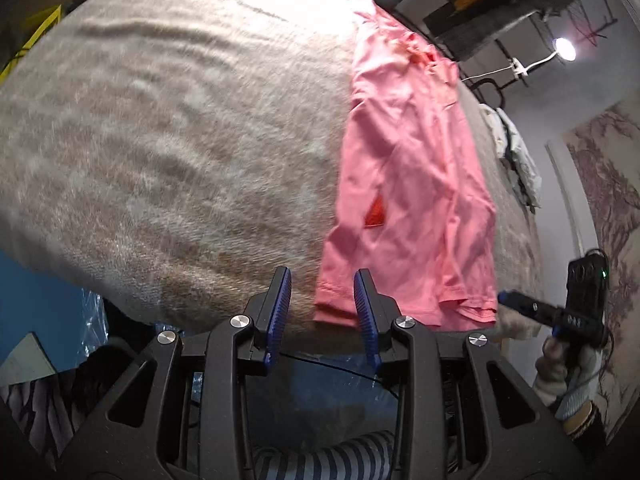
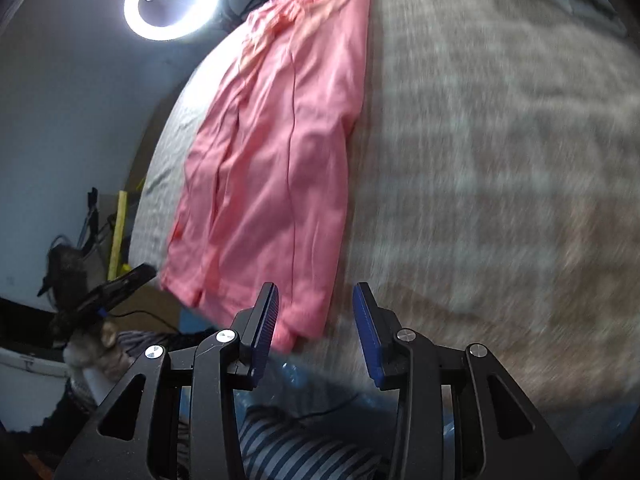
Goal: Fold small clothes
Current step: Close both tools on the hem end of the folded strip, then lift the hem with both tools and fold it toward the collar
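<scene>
Left wrist view: we see the left gripper released, its 2 blue pads apart, holding nothing, just at the near hem of the pink garment. That garment lies folded lengthwise on the grey blanket. Right wrist view: our right gripper is also released and bare, beside the garment's near corner. A ring light glows beyond.

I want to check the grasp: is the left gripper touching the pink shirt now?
Cannot tell. In the left wrist view the left gripper has its jaws open at the hem of the pink shirt; one pad overlaps it, but neither view shows contact or a gap.
</scene>
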`<state>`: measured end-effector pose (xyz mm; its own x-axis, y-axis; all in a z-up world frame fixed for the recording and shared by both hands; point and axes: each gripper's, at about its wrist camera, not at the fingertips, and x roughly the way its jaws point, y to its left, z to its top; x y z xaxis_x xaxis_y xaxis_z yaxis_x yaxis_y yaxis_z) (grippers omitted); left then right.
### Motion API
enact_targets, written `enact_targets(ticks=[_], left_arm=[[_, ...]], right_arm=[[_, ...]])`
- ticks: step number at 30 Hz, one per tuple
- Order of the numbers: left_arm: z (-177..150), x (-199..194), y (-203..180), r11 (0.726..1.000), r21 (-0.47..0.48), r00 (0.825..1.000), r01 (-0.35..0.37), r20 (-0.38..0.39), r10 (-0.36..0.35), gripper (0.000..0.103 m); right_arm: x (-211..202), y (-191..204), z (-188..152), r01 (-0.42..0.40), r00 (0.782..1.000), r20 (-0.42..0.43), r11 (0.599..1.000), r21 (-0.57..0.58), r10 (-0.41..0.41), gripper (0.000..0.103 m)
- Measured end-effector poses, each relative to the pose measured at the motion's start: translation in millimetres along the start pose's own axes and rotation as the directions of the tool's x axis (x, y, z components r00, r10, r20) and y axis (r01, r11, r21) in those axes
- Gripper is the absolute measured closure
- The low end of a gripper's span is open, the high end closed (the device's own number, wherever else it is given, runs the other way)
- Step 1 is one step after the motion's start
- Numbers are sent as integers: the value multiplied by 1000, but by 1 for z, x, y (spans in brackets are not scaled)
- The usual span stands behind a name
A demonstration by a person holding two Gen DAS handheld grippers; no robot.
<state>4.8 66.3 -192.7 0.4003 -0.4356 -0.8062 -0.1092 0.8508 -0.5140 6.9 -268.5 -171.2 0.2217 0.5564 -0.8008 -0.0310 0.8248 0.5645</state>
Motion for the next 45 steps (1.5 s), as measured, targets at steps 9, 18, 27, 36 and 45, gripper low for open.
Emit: enact_targets(ticks=[9,18,27,36,45], left_arm=[[2,8,-2,1000,12,1000,0,8,0,71],[2,16,-11,998,51,1000,-20,5,20,89],[0,20,-18,996,78,999,-33,14,32,99],[-5,8,-17,998,61,1000,11,28,-13,100],[-1,6,-10,999,36,999,16,37,-17,92]], right_arm=[[4,30,-24,194,980,76,962,-192,-182,65],[19,73,-53,295,955,126,828,-477,-268,65],[27,66,-47,376,925,151,783,-495,-348,89],[5,75,-67,365,930,171,761,-537,-326,102],[-6,67,-56,250,968,105,831,-498,-228,95]])
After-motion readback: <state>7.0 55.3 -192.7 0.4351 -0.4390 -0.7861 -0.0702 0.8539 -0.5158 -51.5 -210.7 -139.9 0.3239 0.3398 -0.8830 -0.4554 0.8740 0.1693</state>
